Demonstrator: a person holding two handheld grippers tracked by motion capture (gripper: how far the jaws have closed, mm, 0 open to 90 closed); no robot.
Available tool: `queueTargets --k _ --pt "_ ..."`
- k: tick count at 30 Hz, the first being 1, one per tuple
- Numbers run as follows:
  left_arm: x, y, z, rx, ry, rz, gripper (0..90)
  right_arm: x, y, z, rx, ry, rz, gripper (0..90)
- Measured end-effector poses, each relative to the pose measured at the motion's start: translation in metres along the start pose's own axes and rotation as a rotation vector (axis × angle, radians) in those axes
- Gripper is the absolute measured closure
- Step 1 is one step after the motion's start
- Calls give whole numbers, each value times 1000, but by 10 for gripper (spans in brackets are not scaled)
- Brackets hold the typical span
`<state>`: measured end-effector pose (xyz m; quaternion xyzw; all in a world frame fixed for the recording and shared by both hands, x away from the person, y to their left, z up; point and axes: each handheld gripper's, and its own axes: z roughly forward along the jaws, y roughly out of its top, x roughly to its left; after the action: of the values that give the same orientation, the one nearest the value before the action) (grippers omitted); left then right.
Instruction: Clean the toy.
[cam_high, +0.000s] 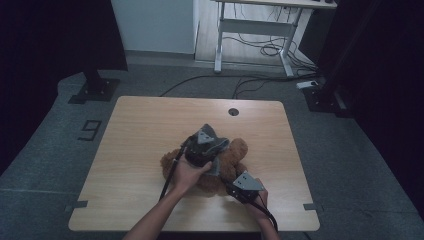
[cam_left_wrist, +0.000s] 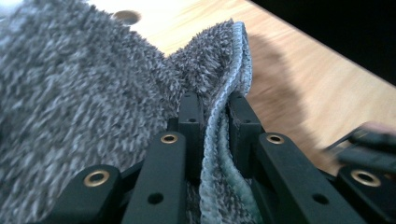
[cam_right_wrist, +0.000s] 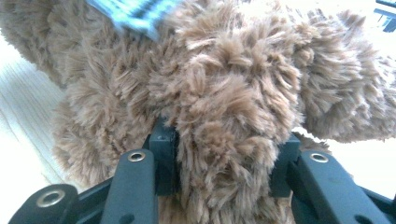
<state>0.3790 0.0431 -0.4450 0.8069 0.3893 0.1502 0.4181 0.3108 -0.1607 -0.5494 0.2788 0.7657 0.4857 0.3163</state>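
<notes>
A brown plush teddy bear (cam_high: 236, 151) lies on the wooden table (cam_high: 140, 130), a little right of its middle. A grey fuzzy cloth (cam_high: 216, 145) with a pale blue-grey hem is draped over the bear. My left gripper (cam_high: 202, 150) sits on top of the bear, and in the left gripper view it (cam_left_wrist: 215, 105) is shut on the hem of the cloth (cam_left_wrist: 93, 93). My right gripper (cam_high: 234, 189) is at the bear's near right side. In the right gripper view it (cam_right_wrist: 229, 140) is shut on a thick furry part of the bear (cam_right_wrist: 224, 84), and a bit of the cloth (cam_right_wrist: 135, 11) shows above.
A round cable hole (cam_high: 233, 111) is near the table's far edge. Beyond the table stand a white desk frame (cam_high: 260, 25), loose cables on the floor (cam_high: 270, 50) and two black stand bases (cam_high: 95, 90) (cam_high: 320, 97). Bare tabletop lies left and far.
</notes>
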Motion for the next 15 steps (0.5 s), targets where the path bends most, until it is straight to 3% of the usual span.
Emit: queueTargets --k 3,6,9,12,15 --pt "24 -15 -17 -30 4 -43 782 -1 0 0 -2 3 2 565" --pt "35 -23 -34 -67 -14 -77 784 0 0 0 -5 5 0 565" --pt "45 -29 -51 -93 10 -85 783 0 0 -1 -3 5 2 565" --pt "59 -39 -60 -85 61 -105 782 -1 0 -1 1 5 4 565" --pt "78 -58 -63 -81 77 -156 780 -1 0 -1 0 7 4 565"
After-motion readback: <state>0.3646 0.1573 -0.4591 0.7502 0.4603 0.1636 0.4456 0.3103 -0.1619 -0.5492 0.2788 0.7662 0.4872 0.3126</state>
